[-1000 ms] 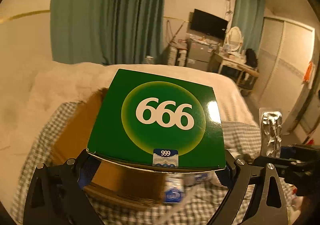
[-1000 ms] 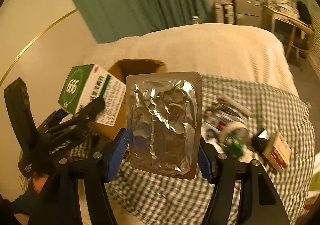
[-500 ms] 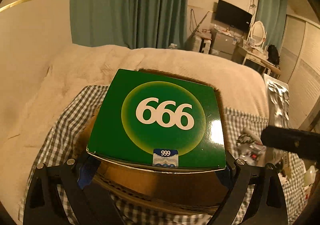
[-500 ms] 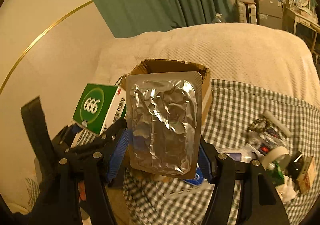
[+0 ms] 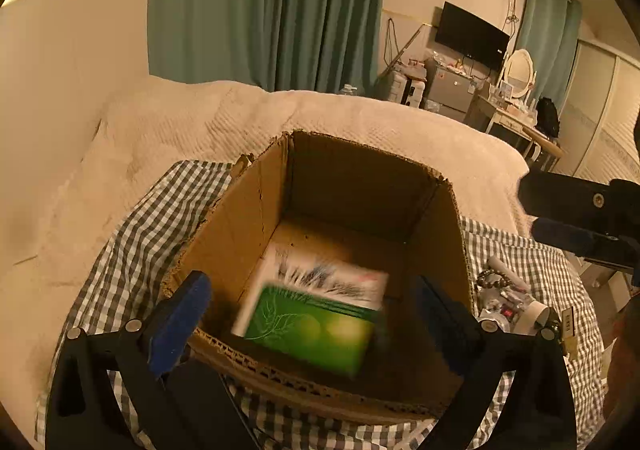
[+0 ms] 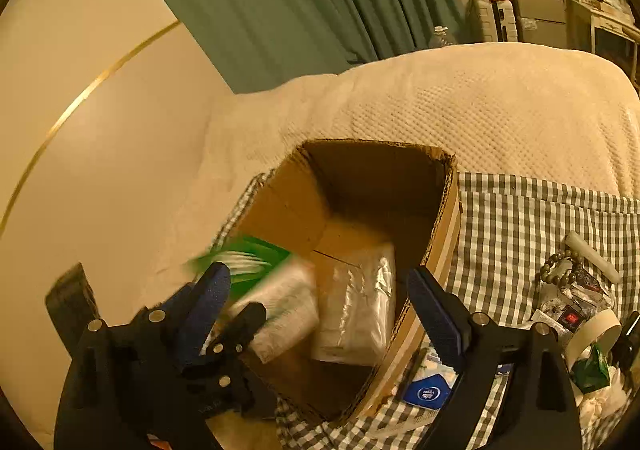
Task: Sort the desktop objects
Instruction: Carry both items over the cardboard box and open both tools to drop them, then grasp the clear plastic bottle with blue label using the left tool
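An open brown cardboard box (image 5: 256, 217) stands on a checked cloth. My left gripper (image 5: 308, 324) is open above the box's near rim. The green "666" medicine box (image 5: 316, 314) is blurred, falling inside the cardboard box; it also shows in the right wrist view (image 6: 256, 262). My right gripper (image 6: 320, 302) is open over the cardboard box (image 6: 444, 234). The silver foil blister pack (image 6: 360, 310) is blurred inside the box, free of the fingers.
Several small items lie on the checked cloth (image 6: 520, 217) right of the box: a bead bracelet (image 6: 560, 266), a tape roll (image 6: 596, 334), a white tube (image 6: 592, 254), a blue-and-white packet (image 6: 428, 390). A cream blanket (image 5: 360, 117) lies behind, a wall to the left.
Both grippers moved over the cardboard box and opened. The green box left the left gripper and the blister pack left the right gripper; both are dropping into the box.
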A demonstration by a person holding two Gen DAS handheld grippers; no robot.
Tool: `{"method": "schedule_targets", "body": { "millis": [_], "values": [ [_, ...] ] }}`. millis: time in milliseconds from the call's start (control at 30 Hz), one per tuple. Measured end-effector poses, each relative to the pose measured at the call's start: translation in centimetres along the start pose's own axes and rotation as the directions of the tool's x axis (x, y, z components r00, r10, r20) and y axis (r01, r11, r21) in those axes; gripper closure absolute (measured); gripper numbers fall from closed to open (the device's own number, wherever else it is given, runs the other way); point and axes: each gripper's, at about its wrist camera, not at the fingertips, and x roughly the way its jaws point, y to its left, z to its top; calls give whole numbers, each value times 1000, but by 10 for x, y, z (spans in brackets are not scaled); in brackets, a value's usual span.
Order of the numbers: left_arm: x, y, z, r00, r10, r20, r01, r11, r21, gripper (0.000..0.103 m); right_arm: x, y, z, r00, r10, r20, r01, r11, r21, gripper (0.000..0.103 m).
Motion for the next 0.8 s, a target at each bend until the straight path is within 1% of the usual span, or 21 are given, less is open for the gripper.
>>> {"method": "schedule_targets", "body": {
  "millis": [100,200,300,367,400,467,533,667,733,800],
  "values": [
    [-14,-9,1,1000,2,9,-2,1000,11,0,-17,-2,-2,999,-25,22,26,1000,-6,13],
    [-30,-21,-1,999,-24,23,24,999,27,0,-45,-13,-10,996,-70,47,70,998,-6,13],
    [-45,-44,-5,998,-50,29,49,997,54,0,-76,-30,-20,991,-116,68,115,993,15,13],
    [-55,-62,-10,997,-74,26,72,995,72,0,-99,-43,-29,984,-156,83,154,988,27,13],
    [-60,-74,-15,996,-88,26,85,993,84,0,-115,-52,-35,978,-189,91,186,982,34,13],
    [-66,-91,-23,994,-105,27,102,990,99,0,-138,-68,-44,968,-229,100,224,973,50,13],
    [-69,-108,-33,992,-120,24,117,987,115,0,-157,-79,-53,962,-253,106,247,967,68,13],
    [-66,-143,-51,989,-141,-33,145,980,133,0,-195,-106,-73,941,-319,109,311,946,88,13],
    [-58,-159,-61,984,-161,-73,170,976,137,0,-209,-124,-85,929,-353,109,343,934,103,13],
    [-50,-171,-70,984,-151,-94,164,975,148,0,-219,-143,-99,915,-390,107,379,919,109,13]
  ]
}}
